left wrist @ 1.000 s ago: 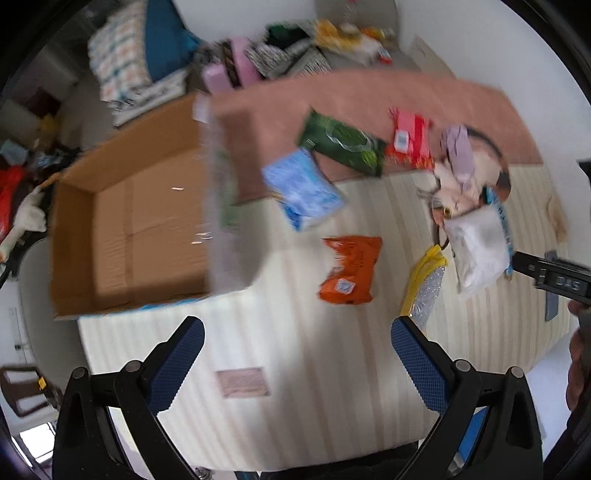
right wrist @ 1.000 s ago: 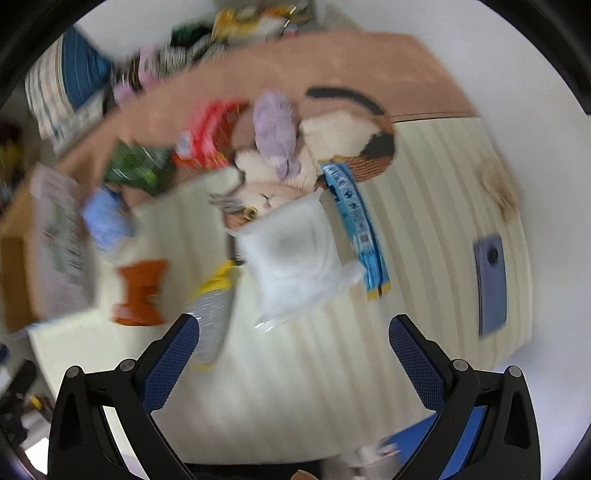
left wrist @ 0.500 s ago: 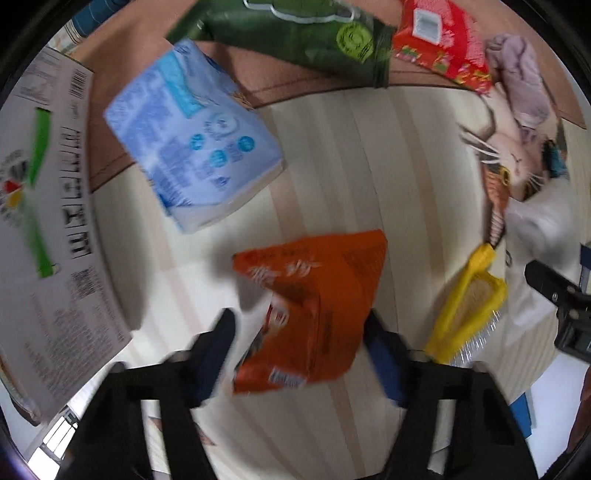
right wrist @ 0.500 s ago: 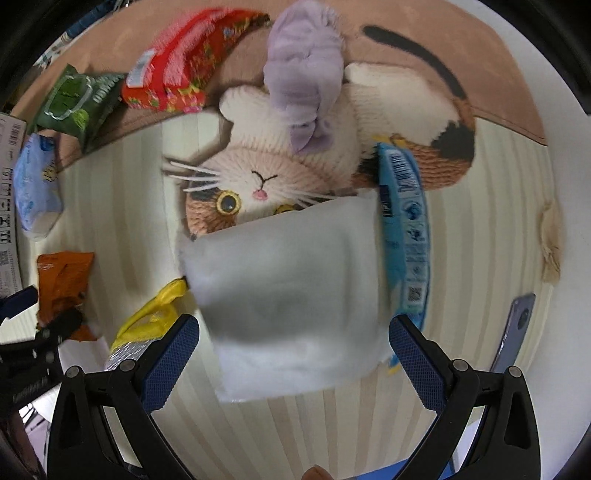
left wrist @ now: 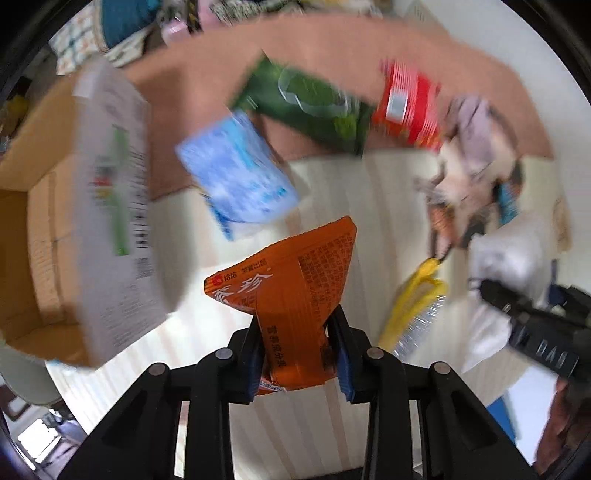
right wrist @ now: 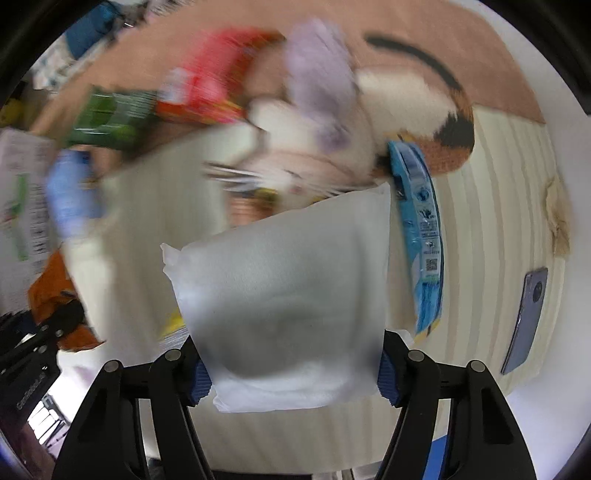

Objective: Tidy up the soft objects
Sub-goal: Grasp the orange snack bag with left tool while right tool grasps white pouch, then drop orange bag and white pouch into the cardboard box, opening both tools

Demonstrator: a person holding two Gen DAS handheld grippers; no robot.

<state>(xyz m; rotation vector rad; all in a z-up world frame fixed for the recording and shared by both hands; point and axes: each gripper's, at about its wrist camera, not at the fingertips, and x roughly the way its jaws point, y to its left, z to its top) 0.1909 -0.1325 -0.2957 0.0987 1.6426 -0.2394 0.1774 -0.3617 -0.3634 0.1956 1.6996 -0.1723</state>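
Observation:
My left gripper [left wrist: 297, 350] is shut on an orange snack packet [left wrist: 295, 284] and holds it above the striped mat. My right gripper [right wrist: 291, 365] is shut on a white soft pack [right wrist: 288, 291], lifted off the mat. An open cardboard box [left wrist: 40, 229] sits at the left. A light blue tissue pack [left wrist: 236, 181], a green bag [left wrist: 306, 107], a red packet [left wrist: 410, 107] and a lilac cloth [right wrist: 317, 74] on a cat-shaped cushion [right wrist: 406, 99] lie beyond. A yellow-edged packet [left wrist: 413, 310] lies to the right of the orange one.
A long blue packet [right wrist: 421, 229] lies right of the white pack. A phone [right wrist: 526, 321] lies near the mat's right edge. A pile of fabrics and cushions [left wrist: 110, 33] sits beyond the pink rug [left wrist: 332, 48]. The right gripper's body [left wrist: 535, 332] shows in the left view.
Both grippers came down onto the mat, closed and lifted: the left on the orange packet, the right on the white pack. Both views now pull back and are blurred by motion.

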